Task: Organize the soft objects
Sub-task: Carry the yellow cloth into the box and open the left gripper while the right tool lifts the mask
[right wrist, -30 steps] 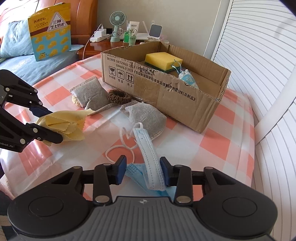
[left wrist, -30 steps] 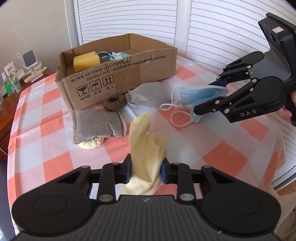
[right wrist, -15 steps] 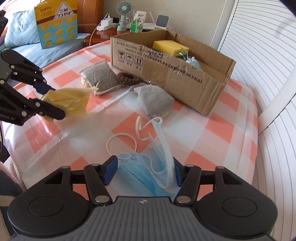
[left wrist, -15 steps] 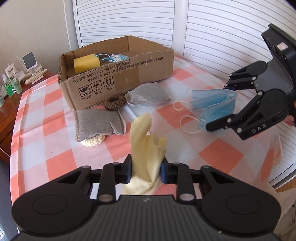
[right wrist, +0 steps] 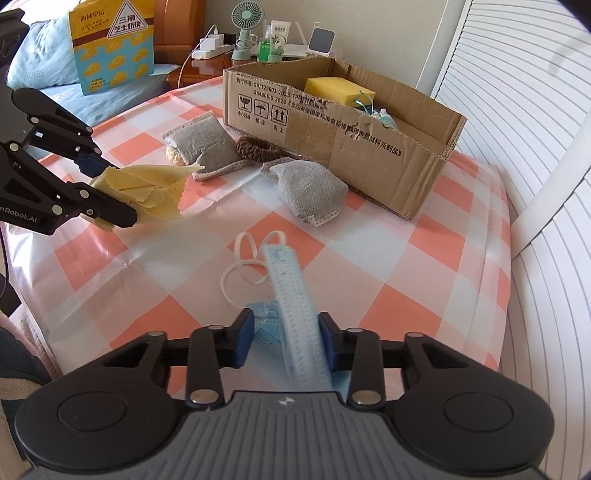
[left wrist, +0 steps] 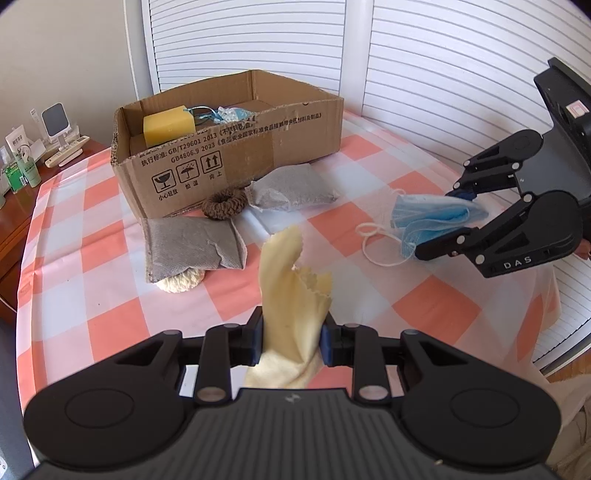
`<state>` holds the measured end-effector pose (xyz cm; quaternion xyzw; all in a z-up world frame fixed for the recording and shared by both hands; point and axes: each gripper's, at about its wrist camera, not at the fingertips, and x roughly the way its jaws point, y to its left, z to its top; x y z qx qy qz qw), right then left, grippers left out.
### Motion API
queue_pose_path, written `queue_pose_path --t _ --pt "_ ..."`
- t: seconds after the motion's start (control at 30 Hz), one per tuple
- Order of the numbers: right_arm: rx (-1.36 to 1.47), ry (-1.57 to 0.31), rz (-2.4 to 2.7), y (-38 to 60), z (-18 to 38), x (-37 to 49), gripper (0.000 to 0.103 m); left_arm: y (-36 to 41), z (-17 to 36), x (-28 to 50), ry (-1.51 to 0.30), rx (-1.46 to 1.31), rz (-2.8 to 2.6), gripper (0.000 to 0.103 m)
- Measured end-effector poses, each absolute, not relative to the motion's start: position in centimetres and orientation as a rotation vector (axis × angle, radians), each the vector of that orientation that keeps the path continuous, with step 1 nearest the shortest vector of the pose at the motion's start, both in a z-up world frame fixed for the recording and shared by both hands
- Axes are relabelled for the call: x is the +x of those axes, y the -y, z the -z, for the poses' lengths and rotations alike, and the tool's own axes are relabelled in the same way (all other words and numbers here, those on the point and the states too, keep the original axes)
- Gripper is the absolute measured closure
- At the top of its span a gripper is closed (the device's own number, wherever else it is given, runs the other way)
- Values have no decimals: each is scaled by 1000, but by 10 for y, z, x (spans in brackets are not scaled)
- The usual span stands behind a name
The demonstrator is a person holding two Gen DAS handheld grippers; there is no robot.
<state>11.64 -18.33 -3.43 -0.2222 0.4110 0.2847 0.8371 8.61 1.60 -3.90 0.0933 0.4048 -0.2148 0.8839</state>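
My left gripper [left wrist: 291, 341] is shut on a pale yellow cloth [left wrist: 293, 288] and holds it above the checked tablecloth; the cloth also shows in the right wrist view [right wrist: 147, 194]. My right gripper [right wrist: 286, 341] is shut on a blue face mask [right wrist: 291, 302], its white ear loops [right wrist: 240, 266] trailing on the table. The mask also shows in the left wrist view [left wrist: 428, 221]. An open cardboard box [left wrist: 229, 162] stands at the back with a yellow sponge [left wrist: 168, 123] and a small blue-white item inside.
Two grey pouches [left wrist: 194, 247] [left wrist: 291, 188], a brown knitted ring [left wrist: 225, 206] and a cream pad [left wrist: 181, 282] lie in front of the box. A side table with bottles and a fan [right wrist: 243, 29] stands beyond. The table edge drops at the right.
My right gripper opened half a second ago and has closed again on the mask, lifting it slightly. The left gripper keeps the yellow cloth and has barely moved.
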Motion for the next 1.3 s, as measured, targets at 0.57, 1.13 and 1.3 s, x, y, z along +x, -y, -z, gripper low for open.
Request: queue_pose_path --t 0.57,1.13,1.3 --pt "-448 -788 -624 180 -4 110 75 -18 13 86 -805 217 462 76" --pt "-441 -663 -592 174 -56 149 75 -18 -58 196 -656 248 421 75" --pt "-430 -650 -585 171 -61 161 75 -20 -55 240 -649 251 359 27"
